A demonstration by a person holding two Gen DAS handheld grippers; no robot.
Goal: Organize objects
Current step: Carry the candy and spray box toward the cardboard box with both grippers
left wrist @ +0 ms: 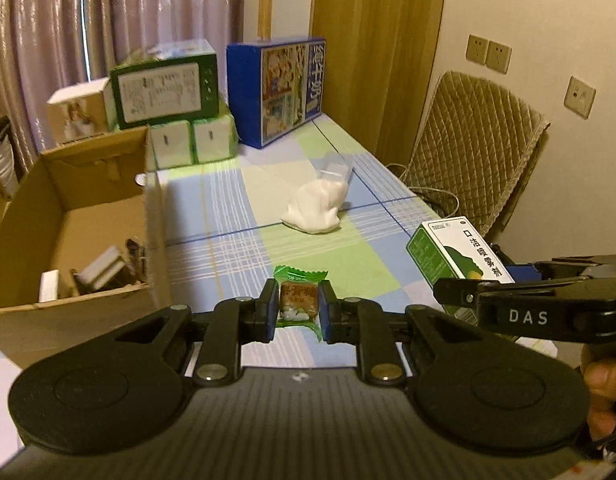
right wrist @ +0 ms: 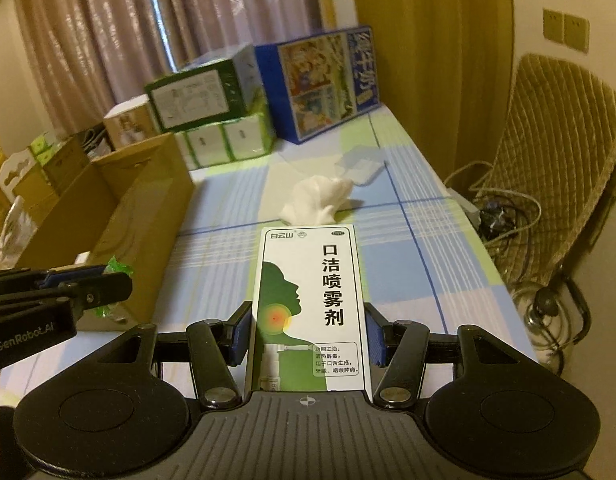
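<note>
- Carrying both loads now: left gripper (left wrist: 298,307) jaws pinch the green candy packet (left wrist: 299,300), right gripper (right wrist: 308,332) jaws clamp the spray box (right wrist: 308,308), above the bench (left wrist: 228,216).
- Next, likely, swing left and release over the cardboard box (left wrist: 88,216).

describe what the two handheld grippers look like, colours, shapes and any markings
Both the left gripper and the right gripper are matte black, with round discs, linkage arms with silver pivot pins, a ribbed grey body and blue finger pads. White lettering shows on their sides: GenRobot.AI on the left, DAS on the right.
</note>
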